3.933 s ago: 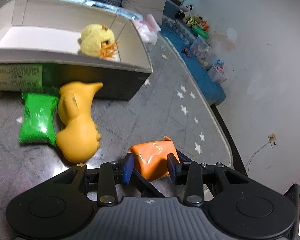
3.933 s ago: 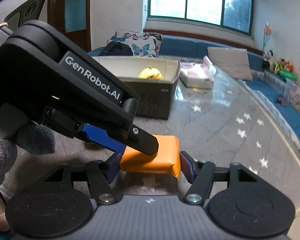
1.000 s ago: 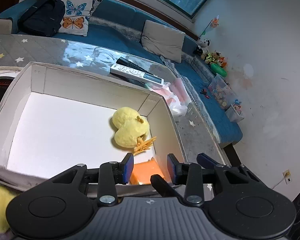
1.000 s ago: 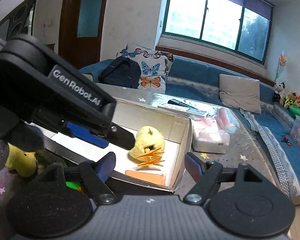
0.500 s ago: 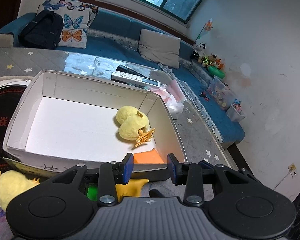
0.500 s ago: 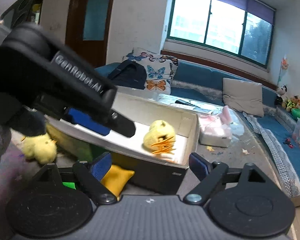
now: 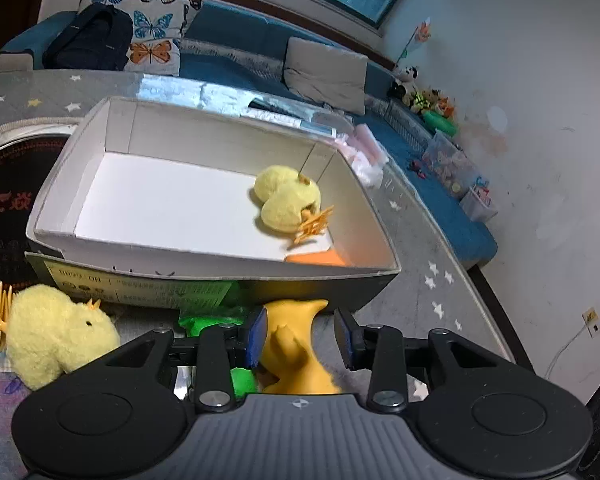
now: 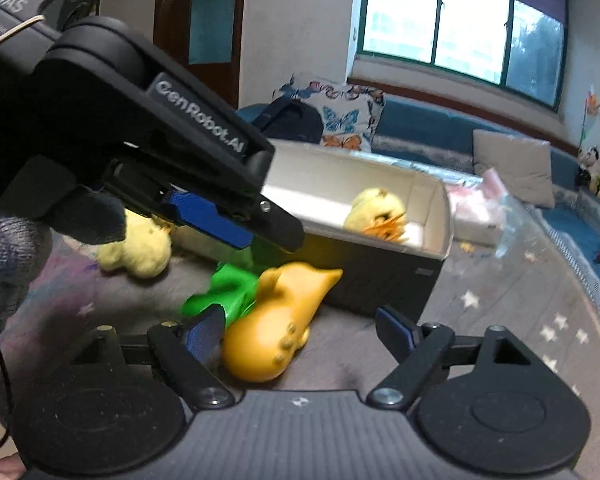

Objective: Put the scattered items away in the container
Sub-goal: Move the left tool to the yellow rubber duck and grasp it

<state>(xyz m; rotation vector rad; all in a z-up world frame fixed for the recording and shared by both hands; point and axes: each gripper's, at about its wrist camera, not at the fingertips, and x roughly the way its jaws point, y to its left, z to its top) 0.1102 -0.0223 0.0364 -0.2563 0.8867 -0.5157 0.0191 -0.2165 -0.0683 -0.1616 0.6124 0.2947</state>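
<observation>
A white-lined cardboard box (image 7: pixel 204 258) (image 8: pixel 440 216) holds a yellow plush chick (image 7: pixel 286 202) (image 8: pixel 378 208) and an orange pouch (image 7: pixel 318 258) in its near right corner. In front of the box lie an orange rubber duck toy (image 7: pixel 296 344) (image 8: pixel 276 320), a green pouch (image 7: pixel 212 322) (image 8: pixel 224 288) and a second yellow plush chick (image 7: pixel 56 336) (image 8: pixel 140 248). My left gripper (image 7: pixel 302 338) is open and empty, its fingers on either side of the duck toy's neck. My right gripper (image 8: pixel 300 330) is wide open and empty above the duck toy.
The grey star-patterned table (image 7: pixel 432 280) has its edge at the right. A pink packet and clear plastic (image 8: pixel 484 208) lie beyond the box. A blue sofa (image 7: pixel 236 36) with cushions and a backpack stands behind. A round dark mat (image 7: pixel 0 200) lies left.
The orange pouch has been carried from the table into the box and let go. Both grippers have drawn back and come down toward the duck toy in front of the box.
</observation>
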